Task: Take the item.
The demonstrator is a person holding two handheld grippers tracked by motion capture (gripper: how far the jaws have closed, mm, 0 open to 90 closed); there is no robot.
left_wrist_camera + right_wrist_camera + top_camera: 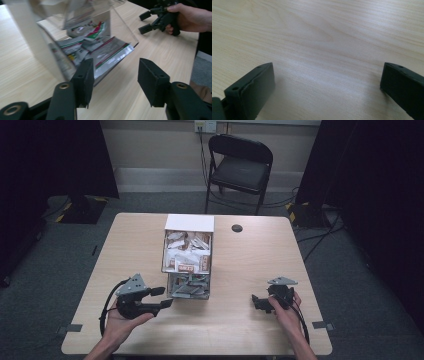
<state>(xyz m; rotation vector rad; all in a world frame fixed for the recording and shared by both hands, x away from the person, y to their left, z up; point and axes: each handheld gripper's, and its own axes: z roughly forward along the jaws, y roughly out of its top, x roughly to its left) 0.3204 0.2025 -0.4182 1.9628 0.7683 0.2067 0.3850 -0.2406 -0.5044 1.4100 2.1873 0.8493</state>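
My left gripper (165,297) open, nothing between the jaws, just off the near end of the clear packet box (188,265) mid-desk. Right gripper (259,302) wide open over bare desk (240,330), near right edge.

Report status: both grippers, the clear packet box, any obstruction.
Left gripper open, jaws at near corner of the clear box, nothing between them. Right gripper open over bare table. Packets inside box. Nothing in the way.
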